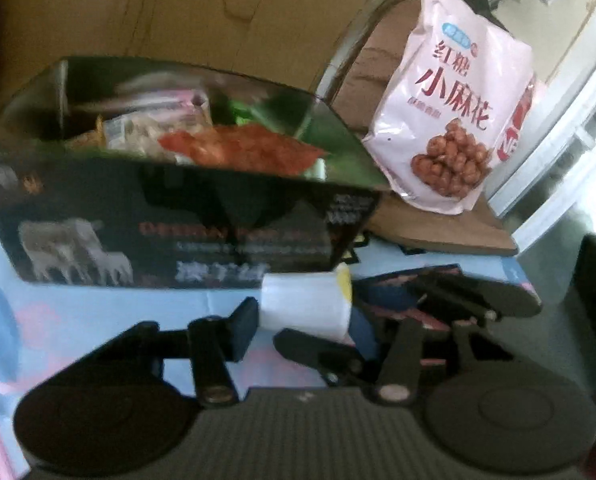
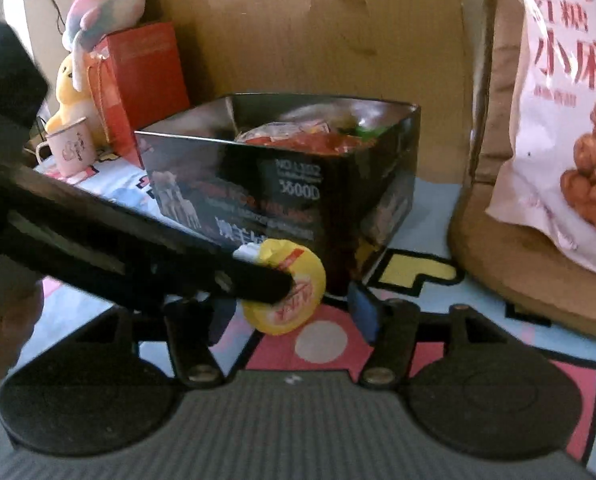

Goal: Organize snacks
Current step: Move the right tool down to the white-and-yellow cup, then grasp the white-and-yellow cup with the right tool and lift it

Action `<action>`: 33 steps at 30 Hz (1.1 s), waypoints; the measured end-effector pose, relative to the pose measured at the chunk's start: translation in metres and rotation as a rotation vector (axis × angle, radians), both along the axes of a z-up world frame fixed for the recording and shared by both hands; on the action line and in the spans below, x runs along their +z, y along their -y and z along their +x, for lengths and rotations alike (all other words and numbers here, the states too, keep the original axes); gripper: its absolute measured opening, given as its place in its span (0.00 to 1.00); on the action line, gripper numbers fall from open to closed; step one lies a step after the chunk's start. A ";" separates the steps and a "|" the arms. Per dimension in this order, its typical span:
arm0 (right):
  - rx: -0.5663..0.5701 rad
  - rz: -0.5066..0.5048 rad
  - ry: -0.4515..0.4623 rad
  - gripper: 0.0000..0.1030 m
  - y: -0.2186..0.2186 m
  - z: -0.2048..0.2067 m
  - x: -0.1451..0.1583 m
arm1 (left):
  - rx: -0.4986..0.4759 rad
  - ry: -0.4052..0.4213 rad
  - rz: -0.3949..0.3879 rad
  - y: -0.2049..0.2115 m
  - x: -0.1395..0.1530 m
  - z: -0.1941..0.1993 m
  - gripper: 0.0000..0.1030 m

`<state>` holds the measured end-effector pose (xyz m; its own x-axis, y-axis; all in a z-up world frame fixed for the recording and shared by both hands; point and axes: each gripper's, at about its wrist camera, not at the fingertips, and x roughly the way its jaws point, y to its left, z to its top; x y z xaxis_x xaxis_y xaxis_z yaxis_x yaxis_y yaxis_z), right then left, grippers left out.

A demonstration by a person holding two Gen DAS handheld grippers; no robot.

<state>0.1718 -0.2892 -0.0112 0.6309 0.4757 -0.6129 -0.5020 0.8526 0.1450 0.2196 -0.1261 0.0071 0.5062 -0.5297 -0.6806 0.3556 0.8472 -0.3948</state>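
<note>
A small white cup [image 1: 304, 306] with a yellow foil lid printed in red lies sideways in the left tool [image 1: 298, 324], whose pads grip it just before the black box [image 1: 178, 220] of snacks on the tabletop [image 2: 438, 280]. The right tool [image 2: 294, 312] stands open. The pink bag [image 1: 458, 100] reads "小麻花".

Readable on the pink snack bag [image 1: 454, 100], standing to the right of the black box [image 1: 170, 216]: large red characters "红糖" over "小麻花". On the box's side panel: "NO.L102" above "3600D"; other lettering there blurred.
</note>
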 end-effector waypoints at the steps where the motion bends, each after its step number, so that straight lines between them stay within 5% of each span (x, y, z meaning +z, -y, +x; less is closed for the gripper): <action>1: -0.006 -0.008 0.011 0.48 -0.002 -0.007 0.001 | -0.003 0.002 0.008 0.001 0.001 -0.004 0.45; 19: 0.075 -0.034 0.089 0.47 -0.049 -0.195 0.008 | -0.045 0.081 0.101 -0.030 0.006 -0.201 0.45; 33: 0.060 0.026 0.140 0.50 -0.065 -0.244 -0.004 | 0.011 0.094 0.068 -0.051 0.000 -0.260 0.45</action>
<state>-0.0720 -0.2240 -0.0152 0.6793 0.5300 -0.5076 -0.5690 0.8172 0.0916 -0.0409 -0.0747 0.0075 0.5751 -0.4781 -0.6639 0.3791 0.8748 -0.3016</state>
